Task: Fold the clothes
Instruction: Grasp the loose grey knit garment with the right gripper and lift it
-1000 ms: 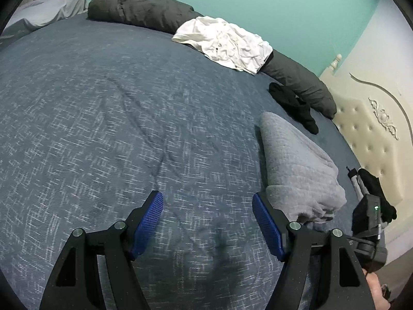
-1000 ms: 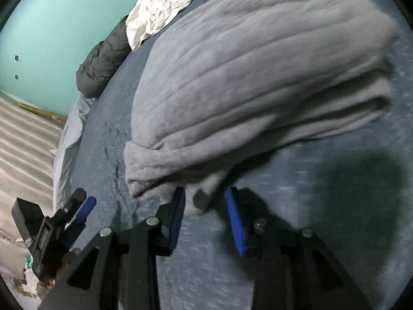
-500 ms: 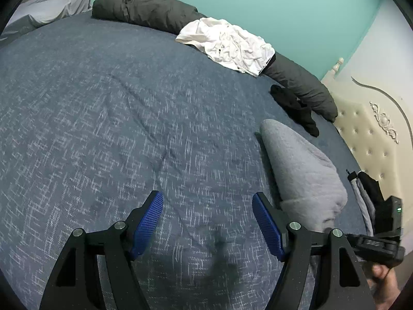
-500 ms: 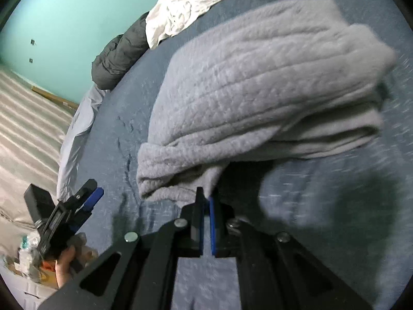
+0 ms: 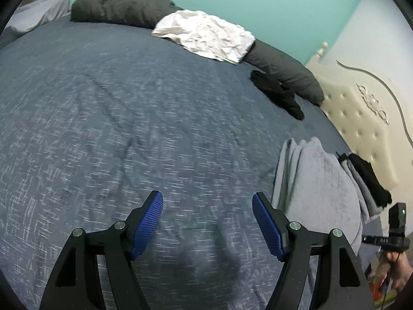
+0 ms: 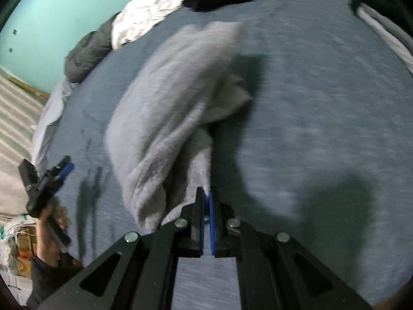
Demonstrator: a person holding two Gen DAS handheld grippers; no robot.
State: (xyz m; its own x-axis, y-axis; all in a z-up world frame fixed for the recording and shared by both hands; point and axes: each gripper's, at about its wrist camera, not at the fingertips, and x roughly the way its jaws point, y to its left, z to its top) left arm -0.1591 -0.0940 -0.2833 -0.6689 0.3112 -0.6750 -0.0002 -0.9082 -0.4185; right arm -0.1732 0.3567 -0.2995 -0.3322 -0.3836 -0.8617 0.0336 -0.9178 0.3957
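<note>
Since a second ago, our right hand-held gripper point(image 6: 206, 201) has clamped its blue ribbed pads onto a lower fold of the grey garment point(image 6: 175, 108) and pulled it towards the near edge of the bed point(image 5: 129, 118); before, the pads stood apart at that fold. We see the bundle now stretched long, thick and fleecy, its folded layers bunching into a soft roll beside the pinched edge, motion-blurred at its far end. Our left hand-held gripper point(image 5: 207, 222) hangs released over bare bedspread, its pads wide apart with nothing between them, the grey garment just off its right finger. We note the bedspread is a blue-grey weave flecked with pale threads, faintly creased.

Along the bed's far edge lies a long dark grey puffy duvet roll point(image 5: 124, 7), with a crumpled white garment point(image 5: 206, 35) draped over its middle. A limp black garment point(image 5: 277, 93) lies near the far right corner, by the cream tufted headboard point(image 5: 361, 124). At the right edge sits a small stack of folded clothes point(image 5: 366, 180), grey beneath black.
</note>
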